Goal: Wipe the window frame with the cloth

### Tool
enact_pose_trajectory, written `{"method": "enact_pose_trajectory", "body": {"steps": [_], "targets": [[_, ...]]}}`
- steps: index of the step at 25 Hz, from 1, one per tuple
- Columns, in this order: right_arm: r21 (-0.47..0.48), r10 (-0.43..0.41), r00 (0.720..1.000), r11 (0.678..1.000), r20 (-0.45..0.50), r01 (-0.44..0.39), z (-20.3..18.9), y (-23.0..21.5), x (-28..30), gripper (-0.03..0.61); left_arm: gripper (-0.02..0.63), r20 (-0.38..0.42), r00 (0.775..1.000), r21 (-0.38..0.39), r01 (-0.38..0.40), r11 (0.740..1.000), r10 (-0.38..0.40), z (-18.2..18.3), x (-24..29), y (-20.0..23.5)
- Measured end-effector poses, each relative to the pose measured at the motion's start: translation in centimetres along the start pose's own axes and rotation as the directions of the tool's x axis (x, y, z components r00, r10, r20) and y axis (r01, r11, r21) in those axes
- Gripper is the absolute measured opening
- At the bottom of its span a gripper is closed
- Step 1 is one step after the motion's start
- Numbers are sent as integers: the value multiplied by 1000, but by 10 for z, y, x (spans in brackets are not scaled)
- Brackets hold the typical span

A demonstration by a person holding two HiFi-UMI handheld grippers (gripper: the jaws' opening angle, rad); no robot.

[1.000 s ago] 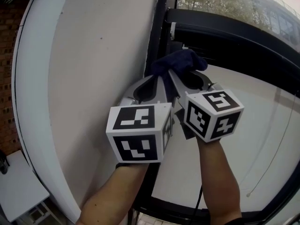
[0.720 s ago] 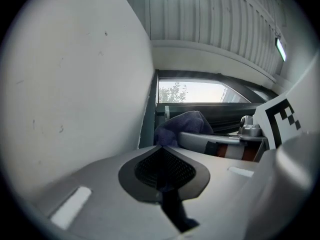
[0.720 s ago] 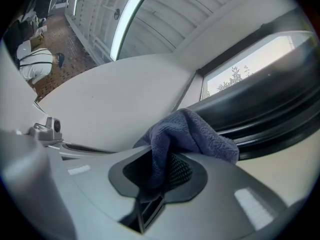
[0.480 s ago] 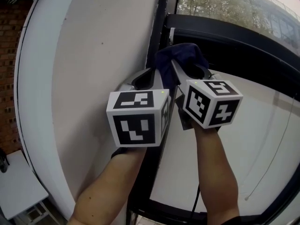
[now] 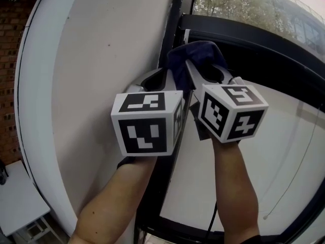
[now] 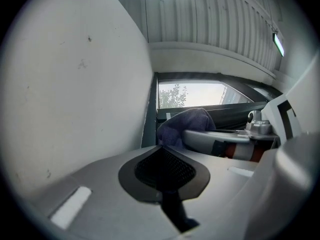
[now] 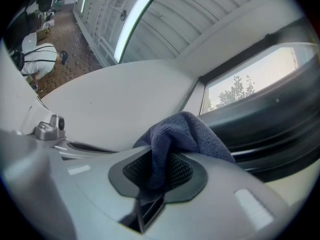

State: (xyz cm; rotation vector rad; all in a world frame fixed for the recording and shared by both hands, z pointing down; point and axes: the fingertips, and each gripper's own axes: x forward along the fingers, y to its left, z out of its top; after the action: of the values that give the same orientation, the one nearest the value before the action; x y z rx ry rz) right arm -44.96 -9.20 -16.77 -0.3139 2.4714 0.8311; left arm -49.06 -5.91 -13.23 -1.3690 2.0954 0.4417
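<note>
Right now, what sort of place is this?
Probably indoors by a workroom window: the black metal window frame where the right claw holds a dark blue towelling cloth, leafy trees outside, a long ceiling strip light.

Bunched navy cloth (image 5: 195, 60), against black window frame (image 5: 175, 39)

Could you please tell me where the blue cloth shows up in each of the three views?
Head view: cloth at upper centre.
Left gripper view: just right of centre.
Right gripper view: centre, clamped in the right hand-held gripper.
Shared landmark: the black window frame beside the cloth.
</note>
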Motion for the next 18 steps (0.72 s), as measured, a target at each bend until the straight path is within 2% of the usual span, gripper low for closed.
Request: {"method": "enact_pose_trajectory", "body": {"steps": [3,6,11,15,18], "targets": [[-52,-2,999,999,35,4,16,4,-7,60,-9,14,1000,-16,2,1000,-2,4,-9,0],[-99,-7,998,995,61,13,28,9,-12,60,-9,42,999,-26,36,999,-34,12,-19,-9],[-163,-40,997,985,60,49,41,7,-4,61,-9,62,998,15,-3,1000,2,22,-20,0],[-202,-68,996,976,59,79,46,3,9,61,-9,33,999,-5,5,1000,-5,18,-19,4],[-254,-94,994,962,51,104,46,0,16,61,-9,63,998,23,12,1000,-14,21,-22,-1]]}}
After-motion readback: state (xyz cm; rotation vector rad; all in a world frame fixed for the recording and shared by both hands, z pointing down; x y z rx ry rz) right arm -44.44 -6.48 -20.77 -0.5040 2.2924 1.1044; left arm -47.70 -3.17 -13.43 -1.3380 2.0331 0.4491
